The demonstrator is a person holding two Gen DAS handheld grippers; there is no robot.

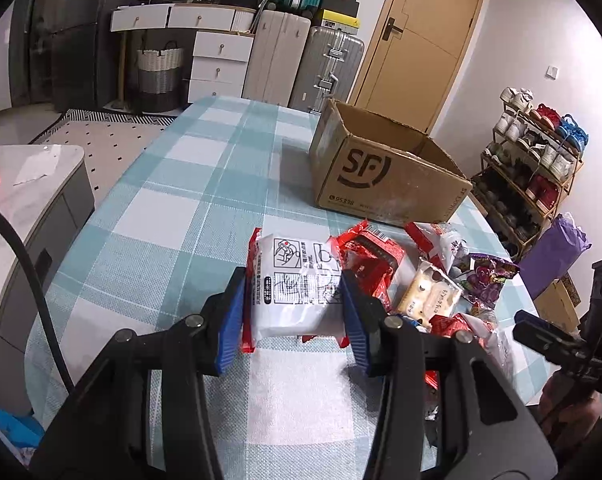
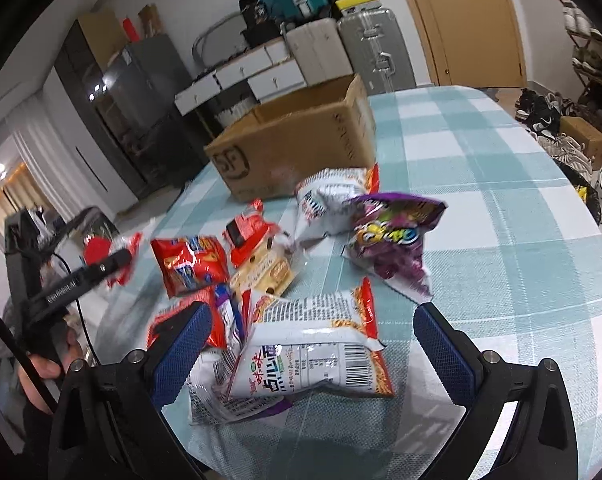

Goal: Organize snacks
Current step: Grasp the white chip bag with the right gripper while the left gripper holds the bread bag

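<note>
My left gripper (image 1: 295,296) is shut on a white and red snack packet (image 1: 293,280), held just above the checked tablecloth. More snack packets (image 1: 433,280) lie in a heap to its right. An open cardboard box (image 1: 385,168) marked SF stands beyond them. My right gripper (image 2: 313,340) is open, its blue fingers either side of a white noodle packet (image 2: 313,360) on the table. A purple candy bag (image 2: 393,240), red packets (image 2: 189,264) and a biscuit pack (image 2: 265,272) lie ahead of it. The box (image 2: 293,140) stands behind them. The left gripper (image 2: 97,268) shows at the left.
The table (image 1: 173,208) has a teal and white checked cloth. A grey side cabinet (image 1: 33,208) stands to the left of it, a shoe rack (image 1: 537,160) and purple bag (image 1: 557,252) to the right. Suitcases and drawers line the back wall.
</note>
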